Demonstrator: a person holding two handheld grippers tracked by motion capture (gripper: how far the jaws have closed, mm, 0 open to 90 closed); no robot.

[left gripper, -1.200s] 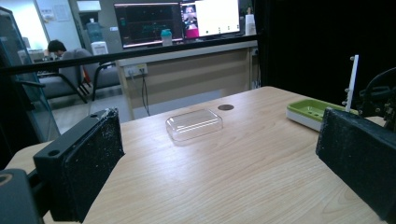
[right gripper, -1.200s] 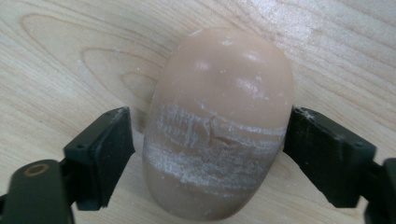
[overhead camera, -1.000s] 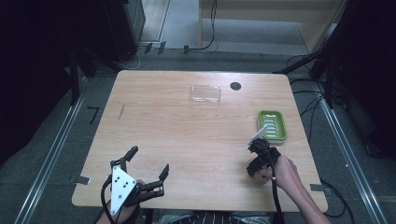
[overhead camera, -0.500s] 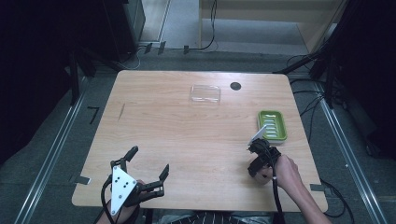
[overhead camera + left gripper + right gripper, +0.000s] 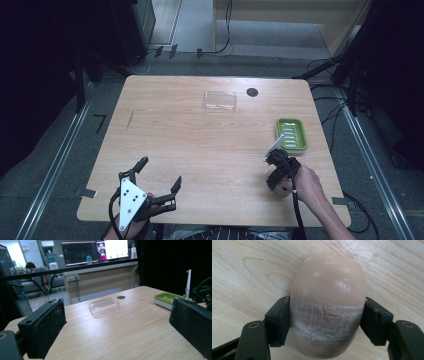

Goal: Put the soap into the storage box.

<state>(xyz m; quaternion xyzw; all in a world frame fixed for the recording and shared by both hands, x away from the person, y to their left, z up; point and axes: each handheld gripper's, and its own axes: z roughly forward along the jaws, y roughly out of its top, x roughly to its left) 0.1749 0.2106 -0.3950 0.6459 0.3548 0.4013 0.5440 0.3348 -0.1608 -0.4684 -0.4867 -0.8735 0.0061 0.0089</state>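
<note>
R gripper [image 5: 325, 322] just closed, now clamped on soap bar [image 5: 327, 307] – green dish [image 5: 291, 134] at 12 o'clock; L gripper [image 5: 159, 177] jaws apart, holding nothing.

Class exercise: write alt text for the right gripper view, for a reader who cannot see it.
Two black jaws of the right gripper press on the sides of an oval, tan bar of soap lying on a light wooden table. White scuff marks band the soap's middle.

A wooden table [image 5: 190, 145] stands on grey floor [image 5: 60, 165], with monitors [image 5: 97, 251] glowing above a counter beyond.
</note>
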